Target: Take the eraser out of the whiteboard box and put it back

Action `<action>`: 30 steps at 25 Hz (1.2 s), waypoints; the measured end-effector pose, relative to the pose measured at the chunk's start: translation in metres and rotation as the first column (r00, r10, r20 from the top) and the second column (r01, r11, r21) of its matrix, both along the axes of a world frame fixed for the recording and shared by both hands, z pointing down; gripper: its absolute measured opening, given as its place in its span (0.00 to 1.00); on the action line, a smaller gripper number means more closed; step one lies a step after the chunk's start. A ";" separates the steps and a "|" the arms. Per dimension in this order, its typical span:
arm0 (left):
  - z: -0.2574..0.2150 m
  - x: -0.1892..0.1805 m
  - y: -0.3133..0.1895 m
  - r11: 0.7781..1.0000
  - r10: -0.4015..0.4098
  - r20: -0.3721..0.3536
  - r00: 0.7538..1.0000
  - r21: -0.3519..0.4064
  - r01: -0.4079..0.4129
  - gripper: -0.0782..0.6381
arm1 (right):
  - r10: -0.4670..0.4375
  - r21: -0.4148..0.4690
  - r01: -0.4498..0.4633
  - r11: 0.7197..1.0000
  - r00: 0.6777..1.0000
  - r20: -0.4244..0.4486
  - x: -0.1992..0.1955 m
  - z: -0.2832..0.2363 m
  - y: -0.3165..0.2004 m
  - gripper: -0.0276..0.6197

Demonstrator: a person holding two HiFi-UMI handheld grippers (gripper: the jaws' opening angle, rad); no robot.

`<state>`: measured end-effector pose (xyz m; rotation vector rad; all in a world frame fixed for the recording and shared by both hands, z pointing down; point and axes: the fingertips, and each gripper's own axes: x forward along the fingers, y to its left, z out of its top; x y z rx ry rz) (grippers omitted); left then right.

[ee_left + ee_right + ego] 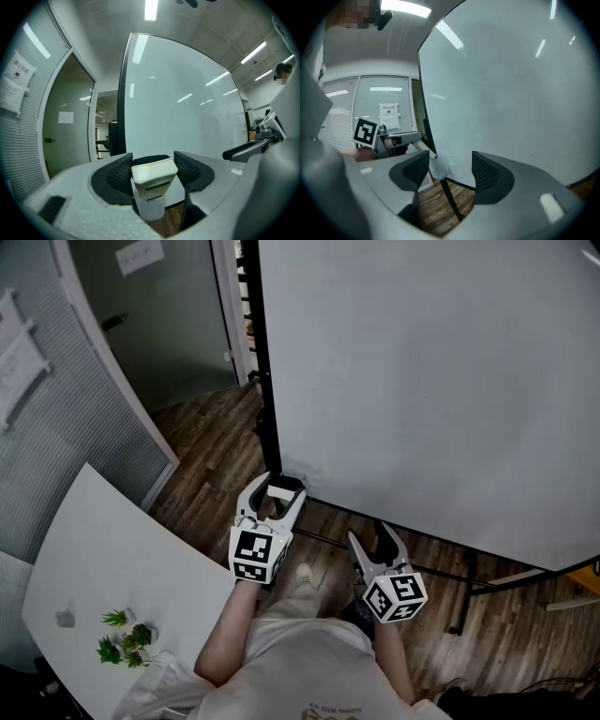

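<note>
Nearest to us, the left gripper [279,486] was clamped on the eraser [153,176], both ribbed pads pressing its sides, the jaws a bit over half open. The eraser looked like a cream plastic block with rounded corners and a dark slot across the face turned toward us. We couldn't see any wiping side.

Its far end sat right at the mouth of the whiteboard box [151,206], a small pale holder at the lower left corner of the whiteboard [422,381]. How far in it went, honestly, we couldn't tell, since the eraser covered most of the box in the left gripper view. From the head view the box was basically lost under the jaws.

The right gripper [370,535] hung off to the right with its jaws wide apart and nothing between the pads. Through the gap we only saw the box from the side, a dark stand leg [449,197] and the wood floor [216,456].

The whiteboard was cut off at the top and right. Off to the left, a white table [112,559] held a tiny plant [127,638].
</note>
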<state>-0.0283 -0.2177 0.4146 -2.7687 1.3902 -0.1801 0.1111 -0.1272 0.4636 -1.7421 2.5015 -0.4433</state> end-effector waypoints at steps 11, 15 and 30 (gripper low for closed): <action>0.015 0.002 -0.008 1.000 0.006 0.001 1.000 -0.030 -0.006 0.49 | 0.001 -0.016 0.000 1.000 1.000 0.006 0.002 0.007 -0.007 0.48; 0.017 0.002 -0.010 0.999 0.008 0.005 1.000 -0.041 -0.008 0.49 | -0.001 -0.024 0.001 1.000 1.000 0.009 0.000 0.009 -0.009 0.48; 0.035 0.006 -0.020 0.997 0.021 0.024 0.999 -0.078 -0.019 0.49 | 0.000 -0.046 0.001 0.999 1.000 0.026 0.001 0.017 -0.021 0.48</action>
